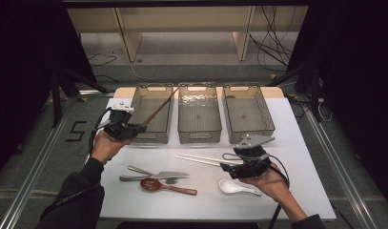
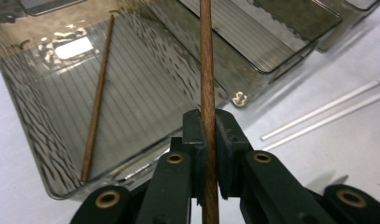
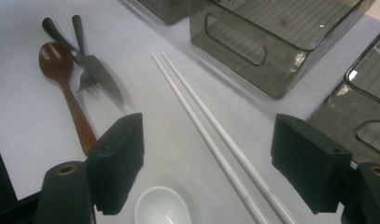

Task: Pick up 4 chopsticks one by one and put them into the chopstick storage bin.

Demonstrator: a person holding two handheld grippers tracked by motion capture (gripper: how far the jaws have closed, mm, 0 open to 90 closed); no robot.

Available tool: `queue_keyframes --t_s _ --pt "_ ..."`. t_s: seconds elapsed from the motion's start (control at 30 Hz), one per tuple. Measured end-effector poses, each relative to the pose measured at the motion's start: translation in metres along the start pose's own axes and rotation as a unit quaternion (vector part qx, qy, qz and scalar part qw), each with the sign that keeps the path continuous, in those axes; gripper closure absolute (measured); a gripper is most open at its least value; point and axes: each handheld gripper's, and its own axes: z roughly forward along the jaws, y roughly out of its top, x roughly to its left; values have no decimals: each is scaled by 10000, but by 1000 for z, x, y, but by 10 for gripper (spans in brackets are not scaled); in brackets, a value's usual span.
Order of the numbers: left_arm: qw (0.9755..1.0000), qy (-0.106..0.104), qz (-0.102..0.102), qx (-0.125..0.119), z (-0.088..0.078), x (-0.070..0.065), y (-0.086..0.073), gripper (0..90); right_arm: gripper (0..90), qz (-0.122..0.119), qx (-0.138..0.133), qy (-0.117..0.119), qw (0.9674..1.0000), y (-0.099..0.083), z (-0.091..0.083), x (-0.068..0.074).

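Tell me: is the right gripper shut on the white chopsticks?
No. The right gripper stands open above the white chopsticks, its jaws clear of them.

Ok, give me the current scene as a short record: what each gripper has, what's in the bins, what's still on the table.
left gripper: shut on a brown chopstick, held over the left bin
right gripper: open, nothing between the jaws, above the white chopsticks
left bin contents: one brown chopstick lying inside
middle bin: looks empty
right bin: looks empty
left on table: white chopsticks, white spoon, brown spoon, fork, knife
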Motion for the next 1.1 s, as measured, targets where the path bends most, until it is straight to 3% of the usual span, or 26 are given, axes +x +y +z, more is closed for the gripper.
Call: queue_keyframes --t_s 0.33,0.67,1.03,1.1 --pt "9995 245 -187 72 10 19 11 834 265 5 6 4 10000 0 0 0" --pt "9976 475 -373 339 35 39 22 834 259 -14 -1 17 10000 0 1 0" --pt "9950 680 -607 413 52 51 17 828 261 -24 29 42 10000 0 2 0" --pt "9942 759 -537 533 57 51 17 827 261 -15 22 45 10000 0 2 0"
